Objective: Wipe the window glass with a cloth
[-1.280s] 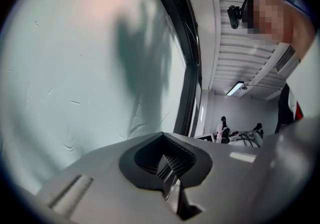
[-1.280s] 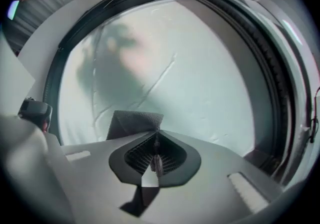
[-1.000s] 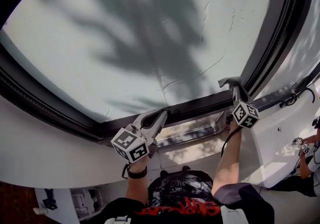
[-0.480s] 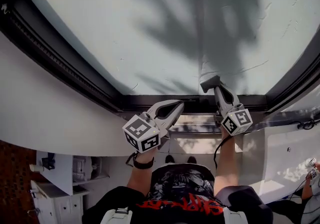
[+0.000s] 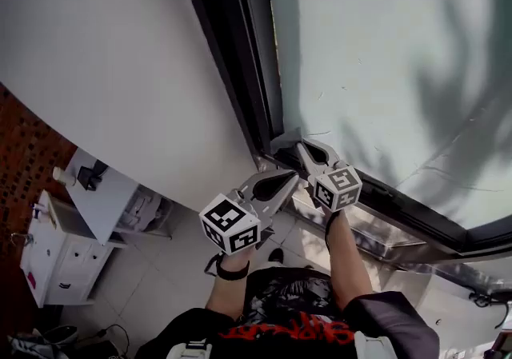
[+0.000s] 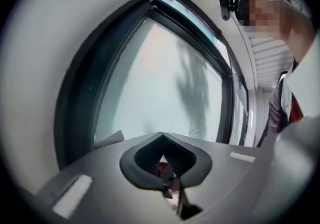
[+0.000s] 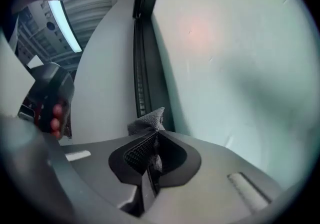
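Pale window glass filled the upper right of our head view, and the grey cloth sat at its lower left corner, where the glass met the dark frame. Our right gripper pinched that cloth between its jaws. Our left gripper, jaws pressed together on nothing, hung just beside it, below the white wall.

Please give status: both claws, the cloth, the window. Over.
Right claw shut on grey cloth, at glass corner beside dark frame. Left claw shut, empty, off the glass. Nothing blocking.
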The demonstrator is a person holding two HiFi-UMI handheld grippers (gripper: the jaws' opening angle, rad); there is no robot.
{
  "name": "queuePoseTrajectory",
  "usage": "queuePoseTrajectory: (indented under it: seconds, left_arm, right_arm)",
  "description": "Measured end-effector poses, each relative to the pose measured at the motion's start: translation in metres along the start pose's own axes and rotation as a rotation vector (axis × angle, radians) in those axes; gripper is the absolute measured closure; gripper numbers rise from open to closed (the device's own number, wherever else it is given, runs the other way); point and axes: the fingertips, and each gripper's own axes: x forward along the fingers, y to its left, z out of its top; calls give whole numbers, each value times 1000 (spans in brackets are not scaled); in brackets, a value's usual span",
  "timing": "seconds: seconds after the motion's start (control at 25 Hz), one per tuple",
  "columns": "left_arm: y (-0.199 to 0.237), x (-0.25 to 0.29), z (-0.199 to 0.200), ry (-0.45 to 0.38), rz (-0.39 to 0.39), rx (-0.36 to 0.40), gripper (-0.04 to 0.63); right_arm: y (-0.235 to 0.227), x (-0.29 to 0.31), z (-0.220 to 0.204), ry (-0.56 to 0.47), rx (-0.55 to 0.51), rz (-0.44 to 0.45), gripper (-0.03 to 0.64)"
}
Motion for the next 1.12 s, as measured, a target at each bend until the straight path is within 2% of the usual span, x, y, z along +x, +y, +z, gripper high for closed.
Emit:
queuePoseTrajectory:
  seconds: [0.08, 0.2, 0.32, 0.44, 0.52, 0.64, 0.8, 0.92, 1.12]
  left_arm:
    - [16, -25, 5, -15, 50, -5, 593]
    - [34, -54, 4, -29, 104, -18, 593]
    - [51, -66, 1, -37, 132, -40, 593]
    - [52, -56, 2, -26, 97, -51, 593]
    - [42, -37, 1, -9, 31, -48, 593]
    - [20, -1, -7, 28, -112, -51, 593]
    - [-19, 48, -23, 84, -294, -65, 593]
    - [-52, 81, -36, 119, -403, -76, 593]
    - [-120, 125, -53, 165, -596, -88, 593]
  right_arm:
    - [6, 34, -16, 83, 7, 11, 603]
    - [-6, 55, -32, 155, 17, -53, 603]
    - [-13, 58, -35, 158, 22, -78, 603]
    - [-19, 49, -32, 137, 12, -108, 604]
    - [-28, 34, -29, 121, 30, -130, 604]
    - [-45, -6, -13, 63, 63, -172, 603]
    - [-81, -87, 15, -56, 68, -297, 603]
    - [-112, -158, 25, -124, 87, -426, 603]
    - [-151, -289, 23, -169, 109, -697, 603]
